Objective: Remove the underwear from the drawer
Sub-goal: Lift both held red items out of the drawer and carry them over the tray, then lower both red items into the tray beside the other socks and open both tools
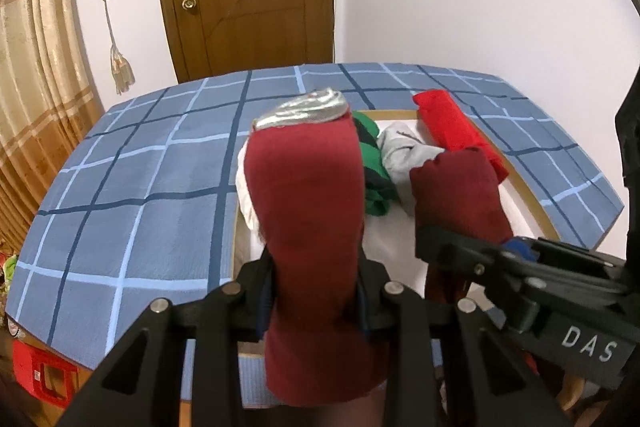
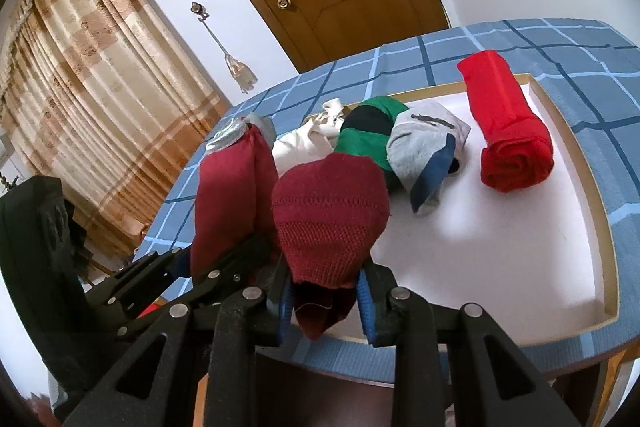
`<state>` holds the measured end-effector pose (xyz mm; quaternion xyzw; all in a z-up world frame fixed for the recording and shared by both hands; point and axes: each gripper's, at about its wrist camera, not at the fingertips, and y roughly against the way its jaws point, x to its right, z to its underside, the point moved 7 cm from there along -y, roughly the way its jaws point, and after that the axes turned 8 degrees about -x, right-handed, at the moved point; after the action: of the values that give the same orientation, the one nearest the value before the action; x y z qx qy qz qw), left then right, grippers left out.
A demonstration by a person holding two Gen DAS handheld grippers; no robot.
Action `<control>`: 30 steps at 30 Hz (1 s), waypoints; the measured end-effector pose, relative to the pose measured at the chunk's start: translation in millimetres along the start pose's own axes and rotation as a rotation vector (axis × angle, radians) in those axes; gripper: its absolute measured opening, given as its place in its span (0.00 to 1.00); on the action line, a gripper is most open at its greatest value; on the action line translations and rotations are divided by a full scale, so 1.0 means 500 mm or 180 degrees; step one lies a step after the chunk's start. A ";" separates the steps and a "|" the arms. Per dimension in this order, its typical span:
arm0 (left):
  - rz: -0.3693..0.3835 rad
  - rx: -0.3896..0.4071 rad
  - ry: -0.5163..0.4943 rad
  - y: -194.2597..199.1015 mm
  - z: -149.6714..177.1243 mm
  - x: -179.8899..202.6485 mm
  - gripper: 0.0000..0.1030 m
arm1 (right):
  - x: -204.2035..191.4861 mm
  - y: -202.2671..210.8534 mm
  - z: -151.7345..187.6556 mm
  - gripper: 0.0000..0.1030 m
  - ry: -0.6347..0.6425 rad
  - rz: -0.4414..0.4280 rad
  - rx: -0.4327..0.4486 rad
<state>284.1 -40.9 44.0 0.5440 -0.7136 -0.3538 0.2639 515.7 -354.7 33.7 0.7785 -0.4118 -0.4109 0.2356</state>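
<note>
Two grippers: each pinches maroon cloth.
Left gripper (image 1: pixel 316 291): jaws clamp the maroon underwear (image 1: pixel 308 219), silver band at its far end.
Right gripper (image 2: pixel 326 291): jaws clamp another maroon fold.
Drawer (image 2: pixel 600 195): holds red roll (image 2: pixel 510 131), green and grey pieces beyond the maroon cloth.

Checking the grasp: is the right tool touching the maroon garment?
Touching. The right wrist view shows the right tool with both fingers pressed on the maroon garment.

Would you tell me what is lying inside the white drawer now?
Inside the drawer: a rolled red garment, a grey-and-blue piece, a green-and-black one and white cloth. Anything beneath them is covered.
</note>
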 end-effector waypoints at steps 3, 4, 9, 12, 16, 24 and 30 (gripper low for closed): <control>-0.0007 -0.0033 0.0002 -0.019 -0.005 -0.003 0.30 | 0.014 -0.020 -0.007 0.29 -0.0056 0.0018 -0.0039; -0.0002 -0.0041 0.0011 -0.023 -0.006 -0.005 0.30 | 0.020 -0.027 -0.007 0.29 -0.0078 0.0025 -0.0055; -0.0062 -0.0040 -0.0016 -0.042 -0.013 -0.005 0.29 | 0.036 -0.057 -0.004 0.29 -0.0146 0.0060 -0.0154; -0.0071 -0.0093 -0.0001 -0.063 -0.010 -0.011 0.29 | 0.042 -0.073 -0.005 0.29 -0.0178 0.0098 -0.0193; -0.0122 -0.0182 -0.0035 -0.090 0.001 -0.016 0.29 | 0.050 -0.095 0.000 0.29 -0.0230 0.0114 -0.0276; -0.0168 -0.0289 -0.0019 -0.121 0.005 -0.030 0.30 | 0.053 -0.124 0.000 0.29 -0.0223 0.0150 -0.0338; -0.0142 -0.0276 0.0007 -0.132 0.004 -0.040 0.38 | 0.045 -0.130 -0.003 0.29 -0.0139 0.0169 -0.0317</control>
<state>326.8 -31.6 -9.2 0.5482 -0.6850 -0.3896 0.2801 553.1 -337.8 -21.3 0.7455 -0.4163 -0.4414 0.2757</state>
